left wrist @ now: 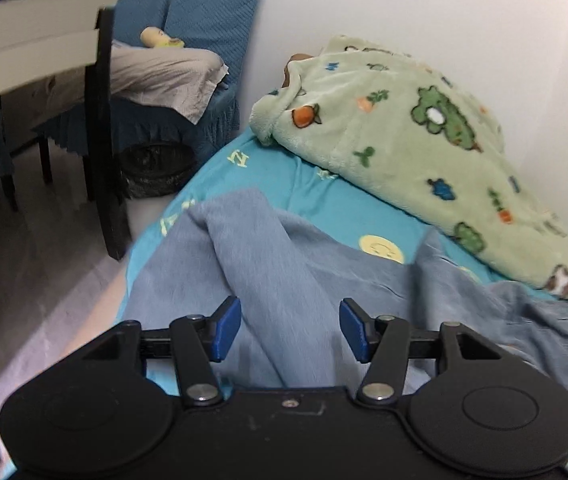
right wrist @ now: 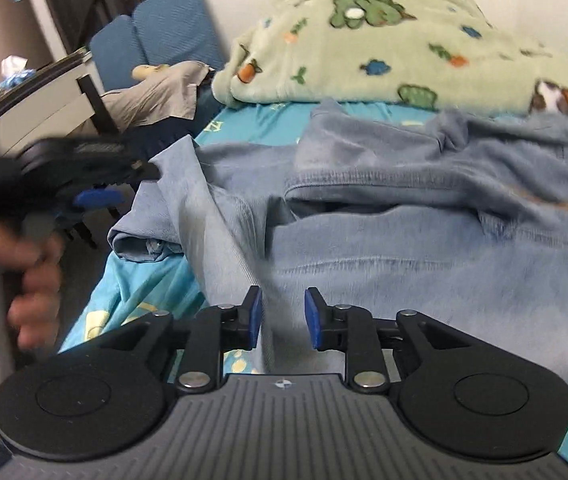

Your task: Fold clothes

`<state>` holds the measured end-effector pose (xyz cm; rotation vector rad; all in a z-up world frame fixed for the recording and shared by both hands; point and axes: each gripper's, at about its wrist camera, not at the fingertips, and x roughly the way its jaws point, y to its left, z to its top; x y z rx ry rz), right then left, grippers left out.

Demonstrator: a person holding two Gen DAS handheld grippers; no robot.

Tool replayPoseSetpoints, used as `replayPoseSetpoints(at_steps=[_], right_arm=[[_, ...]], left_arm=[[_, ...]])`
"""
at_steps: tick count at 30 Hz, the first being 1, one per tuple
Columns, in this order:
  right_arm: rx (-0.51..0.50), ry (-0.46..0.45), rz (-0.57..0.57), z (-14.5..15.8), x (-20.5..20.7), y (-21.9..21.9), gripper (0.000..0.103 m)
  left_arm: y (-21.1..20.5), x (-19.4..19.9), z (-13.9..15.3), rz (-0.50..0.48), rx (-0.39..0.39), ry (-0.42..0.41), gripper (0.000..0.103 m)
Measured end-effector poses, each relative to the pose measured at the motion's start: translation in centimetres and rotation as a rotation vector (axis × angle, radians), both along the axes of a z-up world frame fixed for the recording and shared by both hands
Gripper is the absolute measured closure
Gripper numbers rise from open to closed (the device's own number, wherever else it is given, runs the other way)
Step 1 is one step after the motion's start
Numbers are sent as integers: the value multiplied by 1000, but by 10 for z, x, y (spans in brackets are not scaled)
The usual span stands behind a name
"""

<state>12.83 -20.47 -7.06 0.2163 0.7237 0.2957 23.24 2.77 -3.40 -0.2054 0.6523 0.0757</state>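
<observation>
We are judging blue-grey garment soft, light, floppy, likely sliding easily; it is lying crumpled across turquoise bedsheet, filling centre of both frames. Left gripper: jaws gaping wide, holding nothing. Right gripper: jaws partly open, cloth ridge lying between, grip not closed. We are favouring hem or cuff at centre left for hold. Bed edge running lower left; green fleece blanket crowding upper right; open room mid-frame.
</observation>
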Motion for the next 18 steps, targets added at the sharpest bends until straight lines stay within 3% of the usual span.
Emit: replayPoseSetpoints(at_steps=[7,10,11,13,15,18], right_arm=[[57,75,17,-15,22,-3,78],[61,83,30,-18,26,-1,78],[59,84,34,-20,27,0,78],[58,87,40,-22,28,1,78],[60,87,46,-24,29,1,78],[71,73,62,-23,28,2,78]], left_arm=[[-19,61,-19,-21,283,-9,52],[-16,81,-34,-3,337,53,54],[-14,83,-38,-5,341,69,57],[-11,89,-44,-9,348,99,86],[-8,80,-42,-21,371,92,99],[5,54,-25,-11,329,43,100]])
